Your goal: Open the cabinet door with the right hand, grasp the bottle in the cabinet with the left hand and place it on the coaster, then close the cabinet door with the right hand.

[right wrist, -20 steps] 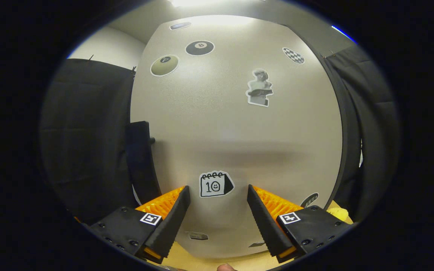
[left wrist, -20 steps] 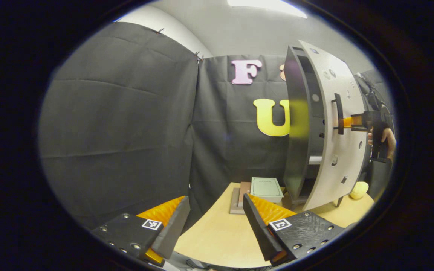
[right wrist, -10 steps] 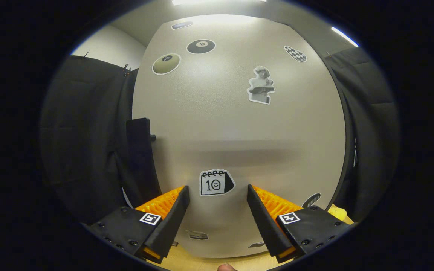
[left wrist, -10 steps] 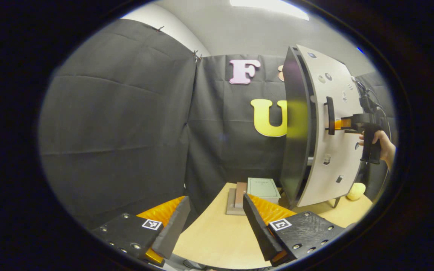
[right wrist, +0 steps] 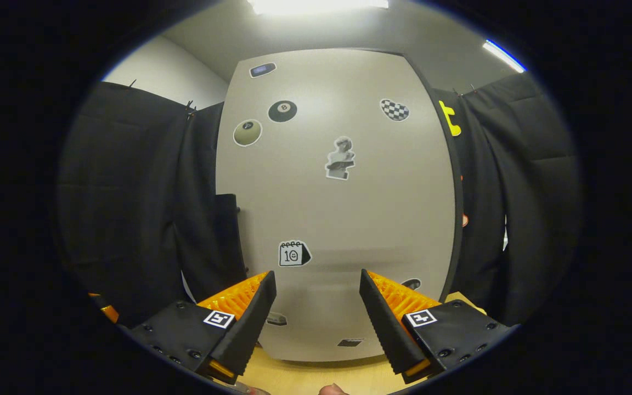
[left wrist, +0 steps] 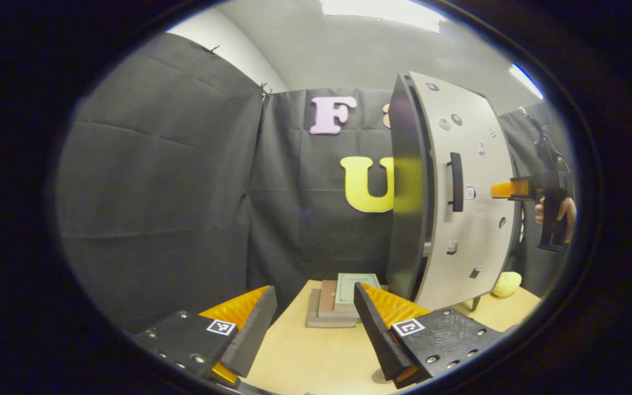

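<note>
Cabinet door [right wrist: 338,208], seen face-on in the right gripper view and obliquely in the left gripper view, appears shut or very nearly shut against the dark cabinet body [left wrist: 406,186]. The door is a stiff, flat, pale panel bearing several stickers; judged from its size and rigid hinge swing, it should move freely under a light push or pull and will not flex. The sensible place to take hold is the dark vertical handle [left wrist: 456,181] near the free edge, where leverage about the hinge is greatest.

Right gripper [right wrist: 317,307] faces the door with its fingers spread wide, holding nothing and touching nothing; in the left gripper view it appears farther off, held in a hand [left wrist: 564,210], near the door face but apart from the handle.

Left gripper [left wrist: 314,321] hangs over the wooden table [left wrist: 316,356] with its fingers likewise spread apart and empty. A stack of books [left wrist: 343,299] lies on the table just beside the cabinet foot, and a small yellow object [left wrist: 506,284] sits beyond the door's far side.

Bottle: it cannot be told from these views whether it is inside the cabinet or out on the table. A round edge at the table's near rim, by the left gripper's finger, may be the coaster [left wrist: 379,376], but it is too little exposed to confirm.
</note>
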{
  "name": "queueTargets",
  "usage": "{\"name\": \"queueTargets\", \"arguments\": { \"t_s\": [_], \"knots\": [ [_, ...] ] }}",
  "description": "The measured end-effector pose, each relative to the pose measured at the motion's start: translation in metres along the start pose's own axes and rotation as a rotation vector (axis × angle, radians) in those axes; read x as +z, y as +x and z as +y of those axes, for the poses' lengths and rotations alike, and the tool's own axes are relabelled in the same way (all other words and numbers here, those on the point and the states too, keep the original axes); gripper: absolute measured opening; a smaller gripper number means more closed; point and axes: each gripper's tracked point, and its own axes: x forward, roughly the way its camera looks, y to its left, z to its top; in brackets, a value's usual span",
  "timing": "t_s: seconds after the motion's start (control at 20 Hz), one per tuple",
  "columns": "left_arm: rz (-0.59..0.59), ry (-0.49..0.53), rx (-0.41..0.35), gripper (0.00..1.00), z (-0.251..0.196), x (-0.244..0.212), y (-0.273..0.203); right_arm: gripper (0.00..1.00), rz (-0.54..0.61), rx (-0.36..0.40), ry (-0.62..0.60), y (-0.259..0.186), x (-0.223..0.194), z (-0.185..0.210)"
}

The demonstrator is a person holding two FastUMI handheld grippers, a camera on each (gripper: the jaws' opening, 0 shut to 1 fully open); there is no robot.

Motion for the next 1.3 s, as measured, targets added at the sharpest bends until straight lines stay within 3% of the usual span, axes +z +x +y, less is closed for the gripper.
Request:
{"name": "queueTargets", "arguments": {
  "t_s": [0.2,0.25,0.4,0.45,0.55,0.6,0.65,0.75,1.3],
  "knots": [
    [-0.021,0.007,-0.06,0.89,-0.048,0.015,0.011,0.98,-0.023,-0.039,-0.039,-0.043,0.007,-0.039],
    [-0.025,0.011,-0.076,0.85,-0.061,0.019,0.013,0.98,-0.025,-0.049,-0.042,-0.053,0.008,-0.05],
    [-0.043,0.019,-0.124,0.85,-0.1,0.033,0.015,0.98,-0.021,-0.078,-0.035,-0.078,0.006,-0.081],
    [-0.047,0.021,-0.139,0.85,-0.113,0.037,0.017,0.93,-0.018,-0.089,-0.033,-0.086,0.005,-0.093],
    [-0.055,0.023,-0.167,0.87,-0.138,0.041,0.021,0.98,-0.018,-0.111,-0.029,-0.099,0.003,-0.115],
    [-0.058,0.025,-0.181,0.85,-0.15,0.042,0.02,0.93,-0.019,-0.119,-0.026,-0.106,0.001,-0.125],
    [-0.06,0.026,-0.194,0.87,-0.161,0.045,0.021,0.98,-0.018,-0.128,-0.026,-0.113,-0.001,-0.134],
    [-0.065,0.029,-0.214,0.85,-0.181,0.049,0.022,0.98,-0.015,-0.147,-0.025,-0.125,-0.005,-0.153],
    [-0.077,0.068,-0.228,0.85,-0.231,0.055,0.027,0.98,-0.012,-0.162,-0.013,-0.156,-0.027,-0.195]
  ]
}}
